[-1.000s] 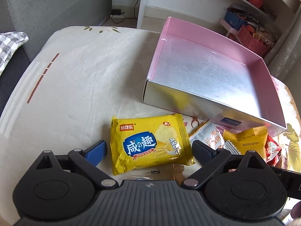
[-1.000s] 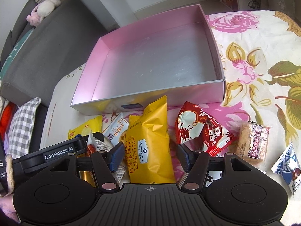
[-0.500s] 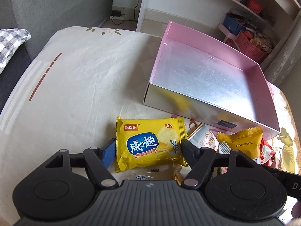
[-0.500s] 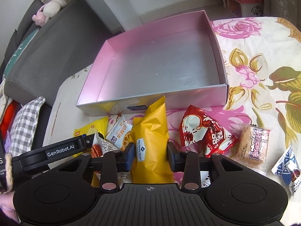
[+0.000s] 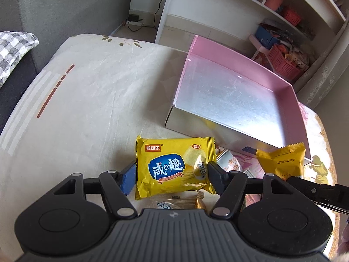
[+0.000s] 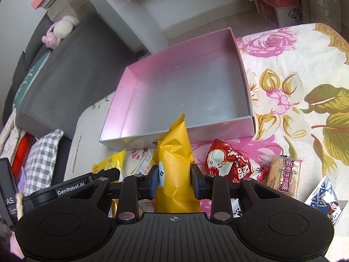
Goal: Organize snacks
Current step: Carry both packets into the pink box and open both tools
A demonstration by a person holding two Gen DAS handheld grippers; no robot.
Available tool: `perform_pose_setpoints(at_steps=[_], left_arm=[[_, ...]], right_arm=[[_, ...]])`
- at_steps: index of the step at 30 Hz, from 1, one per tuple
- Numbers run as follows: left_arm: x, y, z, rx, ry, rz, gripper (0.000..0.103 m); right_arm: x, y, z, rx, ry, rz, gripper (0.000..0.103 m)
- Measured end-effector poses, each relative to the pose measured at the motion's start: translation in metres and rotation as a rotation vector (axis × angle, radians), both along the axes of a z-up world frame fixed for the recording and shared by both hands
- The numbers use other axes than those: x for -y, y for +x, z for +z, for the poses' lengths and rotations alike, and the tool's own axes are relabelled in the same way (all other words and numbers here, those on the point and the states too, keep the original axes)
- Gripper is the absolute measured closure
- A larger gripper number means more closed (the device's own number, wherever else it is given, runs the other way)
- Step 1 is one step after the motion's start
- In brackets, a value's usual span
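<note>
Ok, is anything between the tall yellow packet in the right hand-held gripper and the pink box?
Nothing visible. The right hand-held gripper is closing on the tall yellow packet, and the pink box lies open and empty straight ahead. Only its low near wall has to be cleared.

Two close, downward wrist views over the tongs, both sharing the pink box (image 5: 235, 100).

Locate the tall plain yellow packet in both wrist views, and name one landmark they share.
Left wrist view: tall plain yellow packet at right edge, before the box's near corner.
Right wrist view: same packet, bottom centre, between the closing right gripper pads, pressed on both sides.
Shared landmark: pink-walled box.
</note>
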State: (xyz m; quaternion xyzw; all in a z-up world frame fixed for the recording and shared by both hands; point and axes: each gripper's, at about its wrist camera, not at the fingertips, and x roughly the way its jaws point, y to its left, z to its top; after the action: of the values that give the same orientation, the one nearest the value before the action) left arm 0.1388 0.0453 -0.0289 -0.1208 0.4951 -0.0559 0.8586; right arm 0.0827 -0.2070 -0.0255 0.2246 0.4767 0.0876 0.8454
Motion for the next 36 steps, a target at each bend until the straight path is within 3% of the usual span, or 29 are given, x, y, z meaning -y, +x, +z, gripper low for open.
perform_pose_setpoints(at_steps=[16, 29, 36], left_arm=[[-0.006, -0.008, 0.025, 0.084, -0.078, 0.007, 0.039], [0.022, 0.025, 0.032, 0.165, -0.047, -0.035, 0.039], [0.04, 0.055, 0.019, 0.209, 0.006, -0.095, 0.039]], right_arm=[[0.02, -0.003, 0.023, 0.064, 0.088, -0.027, 0.076], [0.066, 0.023, 0.026, 0.131, 0.2, -0.151, 0.077], [0.096, 0.045, 0.018, 0.155, 0.214, -0.242, 0.077]])
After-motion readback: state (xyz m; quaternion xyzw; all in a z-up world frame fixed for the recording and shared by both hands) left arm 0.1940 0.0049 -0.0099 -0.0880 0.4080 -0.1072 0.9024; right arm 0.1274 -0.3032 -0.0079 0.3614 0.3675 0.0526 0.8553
